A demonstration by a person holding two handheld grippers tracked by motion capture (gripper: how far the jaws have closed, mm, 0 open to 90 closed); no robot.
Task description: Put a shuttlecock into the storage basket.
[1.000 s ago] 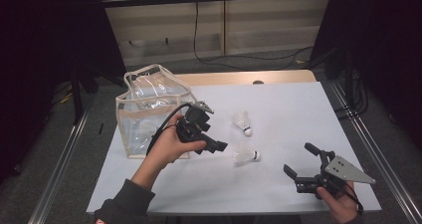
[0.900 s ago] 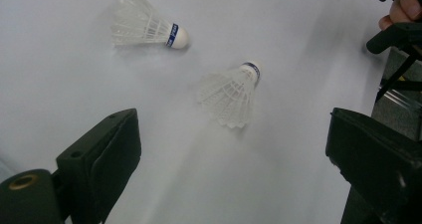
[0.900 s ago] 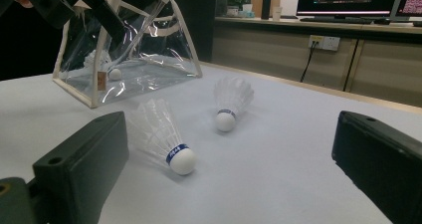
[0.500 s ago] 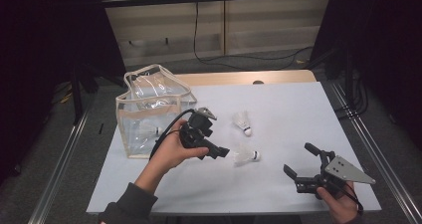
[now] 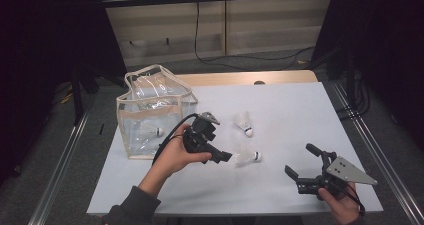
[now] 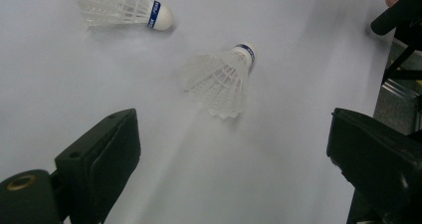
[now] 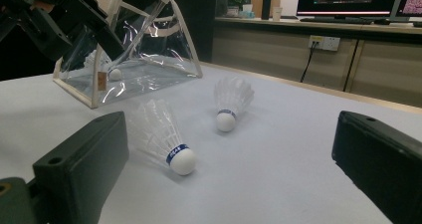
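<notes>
Two white shuttlecocks lie on the white table point(image 5: 280, 110): a near shuttlecock point(image 5: 247, 156) point(image 6: 221, 82) point(image 7: 164, 134) and a far shuttlecock point(image 5: 244, 122) point(image 6: 124, 7) point(image 7: 231, 102). A third shuttlecock point(image 5: 150, 131) point(image 7: 107, 67) lies inside the clear bag point(image 5: 155, 110) point(image 7: 129, 50). My left gripper point(image 5: 221, 154) point(image 6: 239, 154) is open, its jaws just short of the near shuttlecock's feather end. My right gripper point(image 5: 302, 161) point(image 7: 231, 164) is open near the front right edge, facing both loose shuttlecocks from a distance.
The clear bag stands open-topped at the table's left side with a beige trim. Metal rails run along both sides of the table. A wooden strip point(image 5: 250, 78) borders the far edge; cables hang beyond it.
My left gripper has moved right and down from beside the bag toward the near shuttlecock. The right gripper and the shuttlecocks have stayed put.
</notes>
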